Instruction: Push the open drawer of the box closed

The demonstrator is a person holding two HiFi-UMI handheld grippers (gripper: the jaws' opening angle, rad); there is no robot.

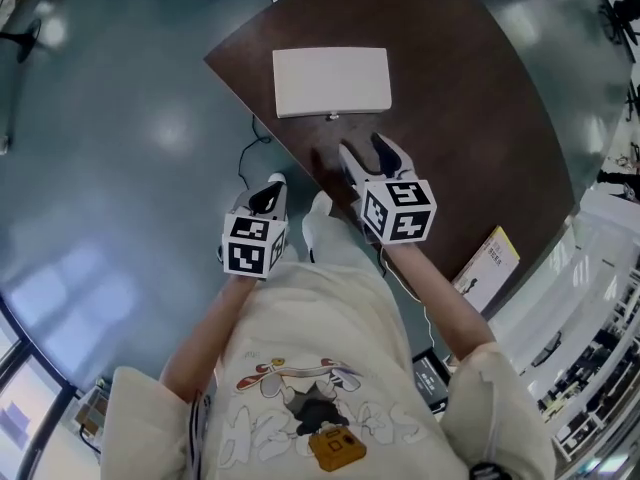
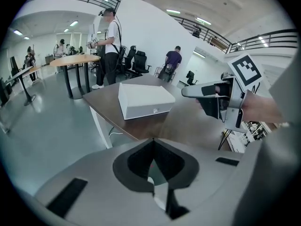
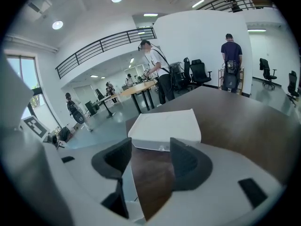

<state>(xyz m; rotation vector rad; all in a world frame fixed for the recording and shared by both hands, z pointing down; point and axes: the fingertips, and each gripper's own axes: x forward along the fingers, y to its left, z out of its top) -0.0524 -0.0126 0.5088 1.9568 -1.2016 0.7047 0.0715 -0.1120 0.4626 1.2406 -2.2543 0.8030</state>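
Box (image 1: 331, 81), white and flat, lies on the dark worktop (image 1: 480, 138), close to the edge that faces the person. Its drawer (image 2: 138, 112) and small knob (image 1: 333, 116) are turned toward both tools. In the gripper views the drawer front looks flush with the body of the box and no gap is visible. So I judge that the drawer is already in and the task is about finished.

The right tool (image 1: 365, 153) hovers over the worktop in line with the knob but apart from the box. Its jaws stand wide with only bare wood between them; a push needs no grip, which explains the empty jaws. The left tool (image 1: 268, 196) hangs beside the worktop edge above the floor, its pads pressed together on nothing, probably because one hand is enough here.
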